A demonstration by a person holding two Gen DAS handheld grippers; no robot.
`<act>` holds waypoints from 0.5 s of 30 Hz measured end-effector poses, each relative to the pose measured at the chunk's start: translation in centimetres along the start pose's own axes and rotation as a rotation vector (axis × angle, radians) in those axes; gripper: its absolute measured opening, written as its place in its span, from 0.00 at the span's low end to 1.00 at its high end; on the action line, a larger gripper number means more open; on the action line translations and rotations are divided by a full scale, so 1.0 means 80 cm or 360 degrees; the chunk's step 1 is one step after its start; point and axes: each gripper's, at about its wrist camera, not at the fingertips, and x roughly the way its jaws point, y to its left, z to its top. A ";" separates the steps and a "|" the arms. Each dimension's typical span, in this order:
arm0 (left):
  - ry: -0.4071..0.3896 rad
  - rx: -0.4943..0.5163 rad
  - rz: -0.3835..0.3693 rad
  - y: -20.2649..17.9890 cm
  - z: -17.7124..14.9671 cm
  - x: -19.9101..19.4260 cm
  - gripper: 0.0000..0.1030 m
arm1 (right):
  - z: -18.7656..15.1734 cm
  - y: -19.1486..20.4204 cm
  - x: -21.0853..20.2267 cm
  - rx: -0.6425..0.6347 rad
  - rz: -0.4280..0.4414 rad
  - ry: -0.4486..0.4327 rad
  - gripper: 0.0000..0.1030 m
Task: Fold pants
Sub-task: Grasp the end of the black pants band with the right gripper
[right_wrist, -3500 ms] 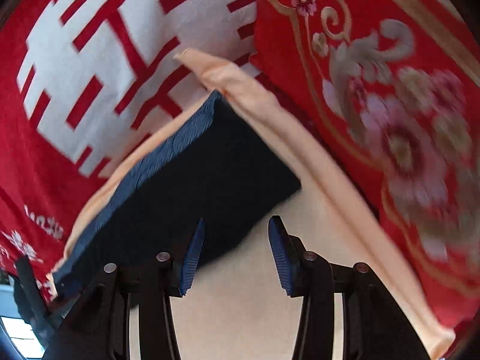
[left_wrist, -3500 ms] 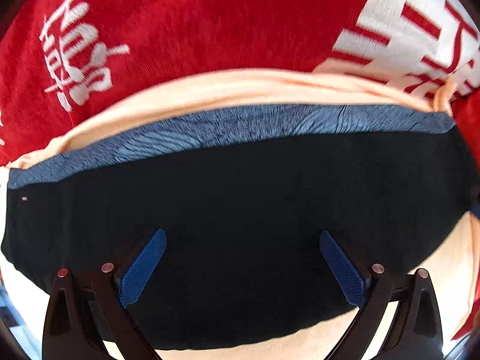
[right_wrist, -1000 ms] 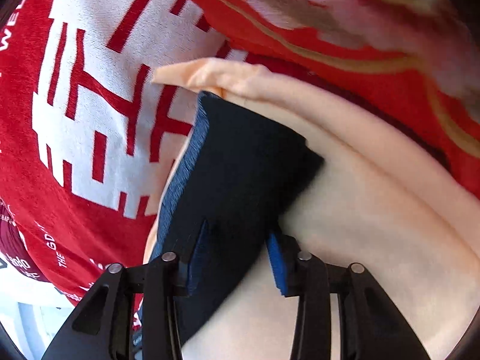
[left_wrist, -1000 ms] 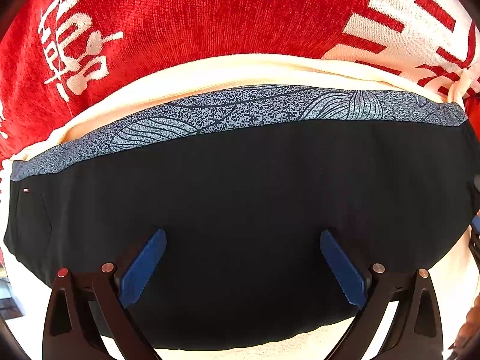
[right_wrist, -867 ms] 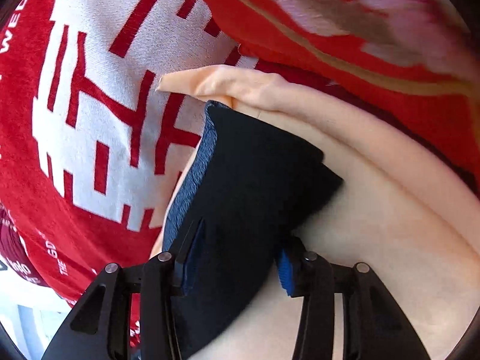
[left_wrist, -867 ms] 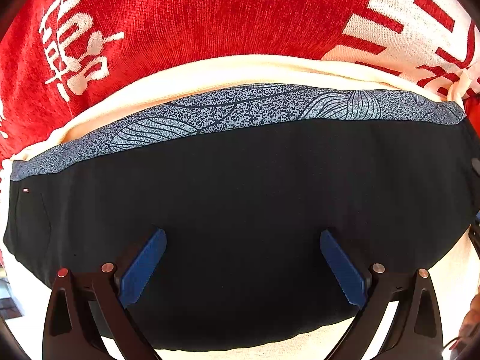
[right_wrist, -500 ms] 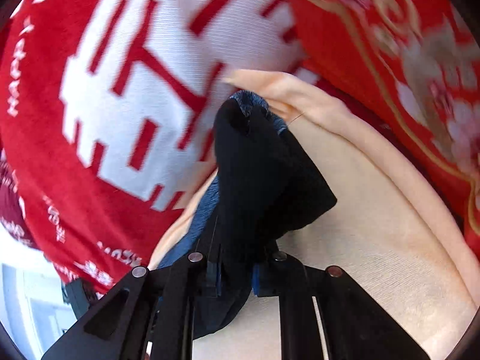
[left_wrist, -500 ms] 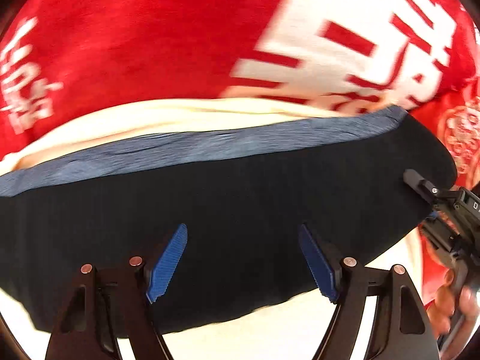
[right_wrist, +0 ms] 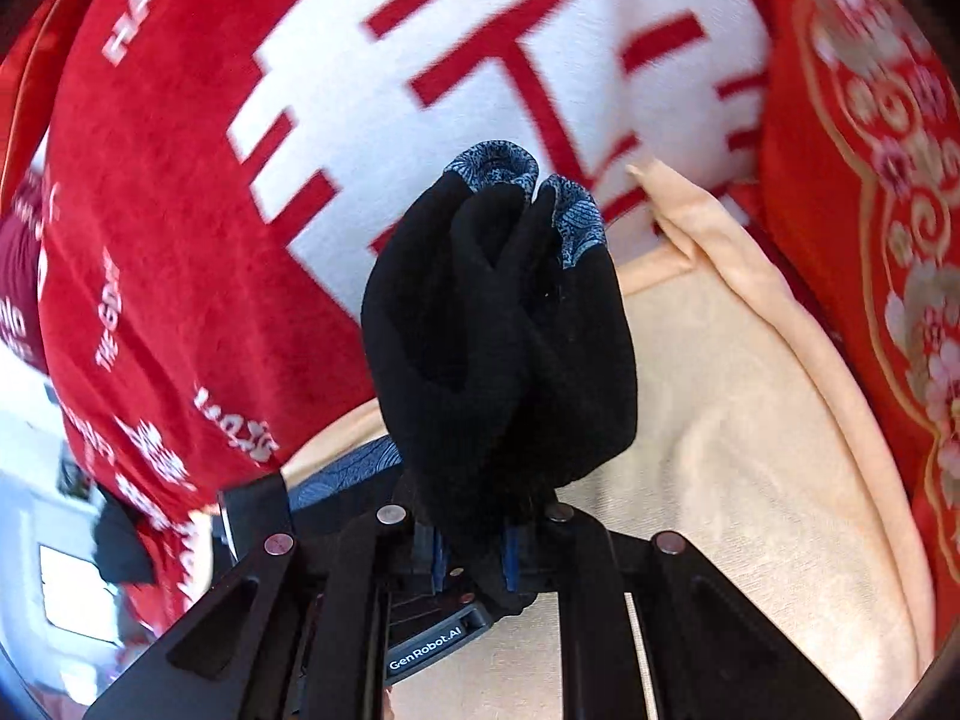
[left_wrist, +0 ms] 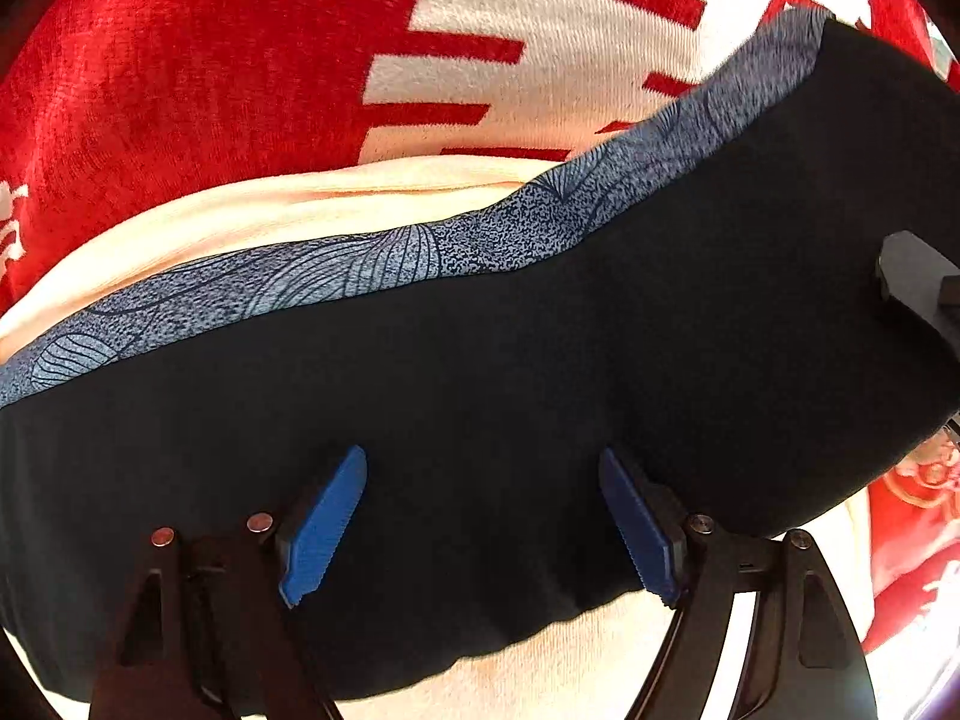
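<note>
The right hand-held gripper (right_wrist: 471,558) has its 2 jaws drawn close together on a bunch of the black pants (right_wrist: 498,324), with the blue pads only just showing on either side of the pinched cloth. The gathered fabric rises from the jaws in a tall crumpled lump, and at its top 2 bits of the blue-grey patterned waistband (right_wrist: 492,171) curl over.

The left hand-held gripper (left_wrist: 483,525) stands wide apart, its 2 blue fingertips (left_wrist: 324,525) spread above the dark cloth with nothing between them; whether they touch the fabric cannot be told. From this view the pants (left_wrist: 480,372) stretch across the whole picture as a broad black band, the patterned waistband (left_wrist: 336,270) running along the far edge. The right end of the garment is lifted higher than the left, and there, at the right edge of the picture, a part of the other hand-held gripper (left_wrist: 912,282) shows against the cloth.

Beneath the pants lies a pale peach cloth (right_wrist: 738,450), spread flat with a folded corner at its far side. Under that is a red blanket (left_wrist: 198,78) bearing large white characters and small white lettering. To the right in the right wrist view is a red fabric with gold floral embroidery (right_wrist: 870,180).
</note>
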 end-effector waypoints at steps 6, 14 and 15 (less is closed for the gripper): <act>-0.0059 -0.0094 -0.0044 0.086 -0.009 -0.058 0.78 | -0.016 0.085 0.002 -0.0321 -0.0110 -0.0004 0.14; -0.0104 -0.0209 0.0104 0.269 -0.052 -0.142 0.79 | -0.105 0.233 0.089 -0.0707 -0.0240 0.0159 0.18; -0.0104 -0.0222 0.0133 0.283 -0.058 -0.147 0.79 | -0.128 0.253 0.115 -0.0764 -0.0265 0.0207 0.18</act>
